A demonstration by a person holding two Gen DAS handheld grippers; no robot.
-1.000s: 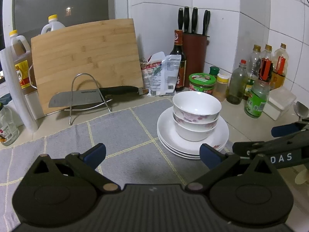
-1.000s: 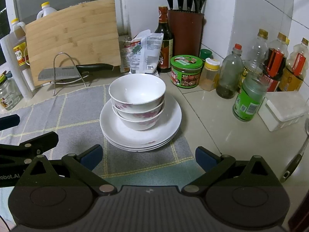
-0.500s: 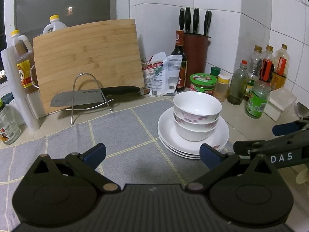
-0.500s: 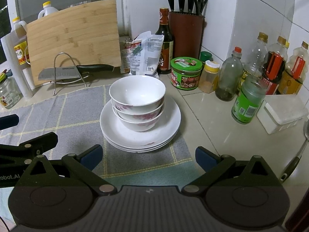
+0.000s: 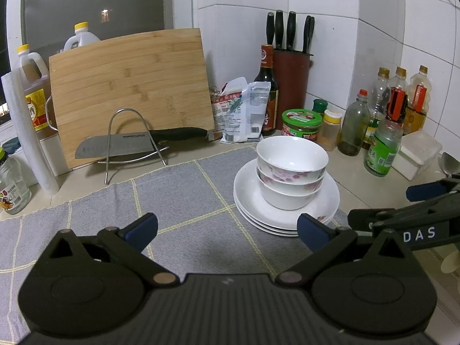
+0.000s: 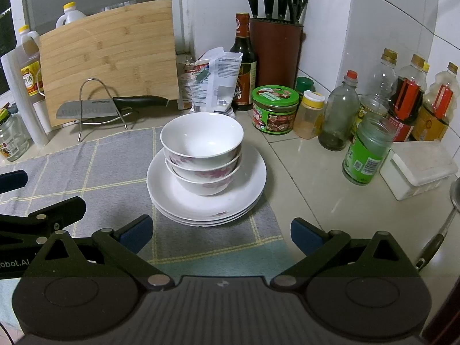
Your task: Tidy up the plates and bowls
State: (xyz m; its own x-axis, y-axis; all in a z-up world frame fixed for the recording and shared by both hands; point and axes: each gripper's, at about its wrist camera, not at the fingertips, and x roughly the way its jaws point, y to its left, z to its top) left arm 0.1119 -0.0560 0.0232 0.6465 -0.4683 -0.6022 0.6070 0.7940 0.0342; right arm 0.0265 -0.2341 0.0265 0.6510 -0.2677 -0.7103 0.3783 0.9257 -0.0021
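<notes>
**Both grippers wide open, short of the stacked dishes**

3 white ceramic bowls with pink floral print (image 6: 202, 155) sit nested one inside another, upright, on top of a stack of 3 white round plates (image 6: 172, 192). The plate stack rests on the right edge of a grey cloth mat with a yellow grid pattern (image 6: 95, 172), which covers the pale countertop (image 6: 310, 189).

The right gripper (image 6: 221, 231) has its blue-padded fingers spread wide and holds nothing; in its own view the dish stack lies at 12 o'clock, just beyond the fingertips and not touching them. The left gripper (image 5: 227, 228) is likewise spread wide and empty, over the bare mat, with the dishes at about 1 o'clock in its view, near its right fingertip (image 5: 312, 231). Each gripper shows at the edge of the other's view, at 3 o'clock from the left camera and 9 o'clock from the right.

From the right camera, a leaning bamboo cutting board (image 6: 109, 54) stands at 11 o'clock behind a wire rack holding a black-handled kitchen knife (image 6: 109, 106). A green-lidded round jar (image 6: 274, 109) stands at 1 o'clock behind the dishes, and a green-labelled glass bottle (image 6: 366, 155) and a white lidded plastic box (image 6: 419, 166) sit at 2 o'clock.
</notes>
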